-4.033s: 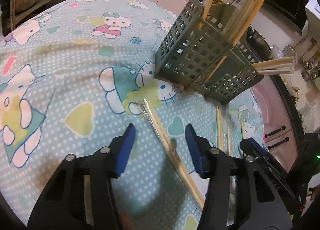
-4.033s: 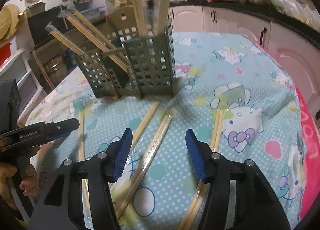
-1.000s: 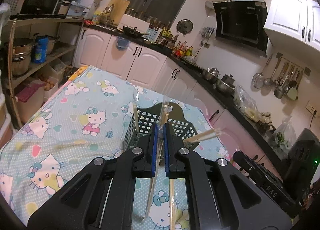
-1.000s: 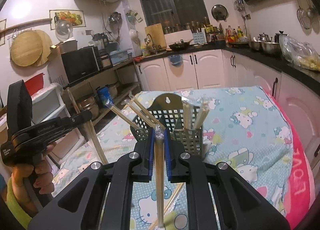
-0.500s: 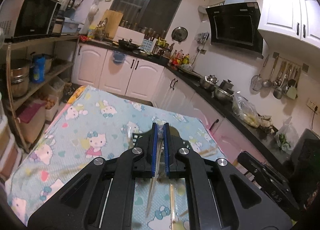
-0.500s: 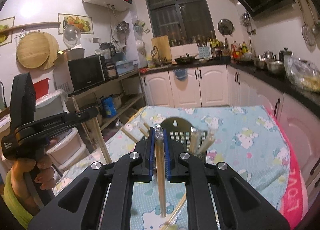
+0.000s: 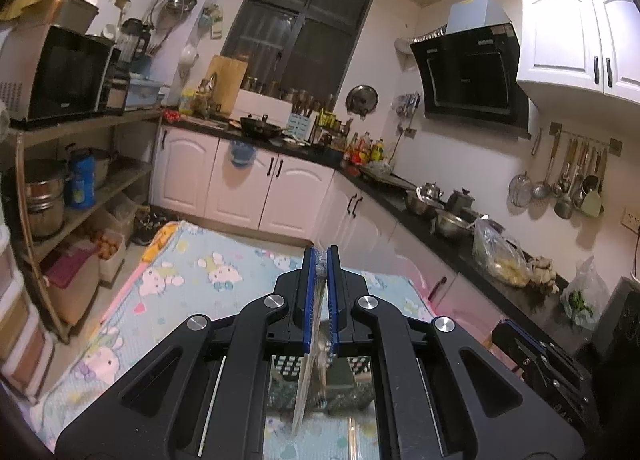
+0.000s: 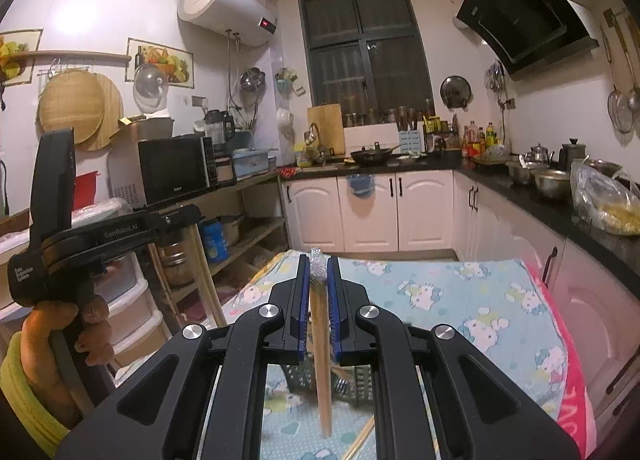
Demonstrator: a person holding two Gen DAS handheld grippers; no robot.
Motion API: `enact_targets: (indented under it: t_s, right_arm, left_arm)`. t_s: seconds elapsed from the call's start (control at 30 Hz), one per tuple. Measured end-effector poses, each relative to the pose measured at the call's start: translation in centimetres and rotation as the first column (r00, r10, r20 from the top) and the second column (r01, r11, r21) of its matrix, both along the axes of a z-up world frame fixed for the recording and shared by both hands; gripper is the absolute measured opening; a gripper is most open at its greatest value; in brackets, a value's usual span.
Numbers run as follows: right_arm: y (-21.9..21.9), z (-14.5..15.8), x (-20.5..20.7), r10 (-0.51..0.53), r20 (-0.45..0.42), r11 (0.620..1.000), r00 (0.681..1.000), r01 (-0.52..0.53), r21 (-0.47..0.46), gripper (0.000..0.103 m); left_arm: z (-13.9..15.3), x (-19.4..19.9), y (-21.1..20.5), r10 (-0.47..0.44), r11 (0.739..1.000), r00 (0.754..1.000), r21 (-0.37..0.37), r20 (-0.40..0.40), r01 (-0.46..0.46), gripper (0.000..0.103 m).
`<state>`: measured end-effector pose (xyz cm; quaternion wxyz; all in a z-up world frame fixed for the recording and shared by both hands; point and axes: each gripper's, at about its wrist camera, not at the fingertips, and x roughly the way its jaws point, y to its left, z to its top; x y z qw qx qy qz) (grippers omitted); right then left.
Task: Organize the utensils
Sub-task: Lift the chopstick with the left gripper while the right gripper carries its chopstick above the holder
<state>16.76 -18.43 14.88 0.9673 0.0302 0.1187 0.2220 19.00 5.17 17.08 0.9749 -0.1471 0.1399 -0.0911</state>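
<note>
Right tongs (image 8: pixel 319 292) closed on a wrapped pair of chopsticks (image 8: pixel 321 360); pair hangs near upright, crinkled wrapper tip poking above the blue pads (image 8: pixel 334 300). Below, seen between the black arms, a green perforated utensil holder (image 8: pixel 360 382) stands on the cartoon-cat cloth of the tabletop (image 8: pixel 460 300). Loose chopstick (image 8: pixel 362 438) lies on the cloth near the holder. At left, a hand (image 8: pixel 60 324) with a yellow-green cuff grips the left tongs (image 8: pixel 188 216), which clamp another chopstick pair (image 8: pixel 206 272) slanting downward. Kitchen cabinets (image 8: pixel 372 212) behind

L tool (image 7: pixel 320 260) & R tool (image 8: pixel 319 264) raised, chopsticks (image 8: pixel 322 360) lifted
</note>
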Motion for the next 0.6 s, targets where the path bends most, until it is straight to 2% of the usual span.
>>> enact_targets:
  t_s: [0.6]
  right_arm:
    - [1.2,3.4,3.6,-0.004,0.104,1.000,0.995,0.003,0.011,0.009]
  left_arm:
    - [2.3,2.8,-0.8,0.041,0.999,0.996,0.017,0.081,-0.043,0.001]
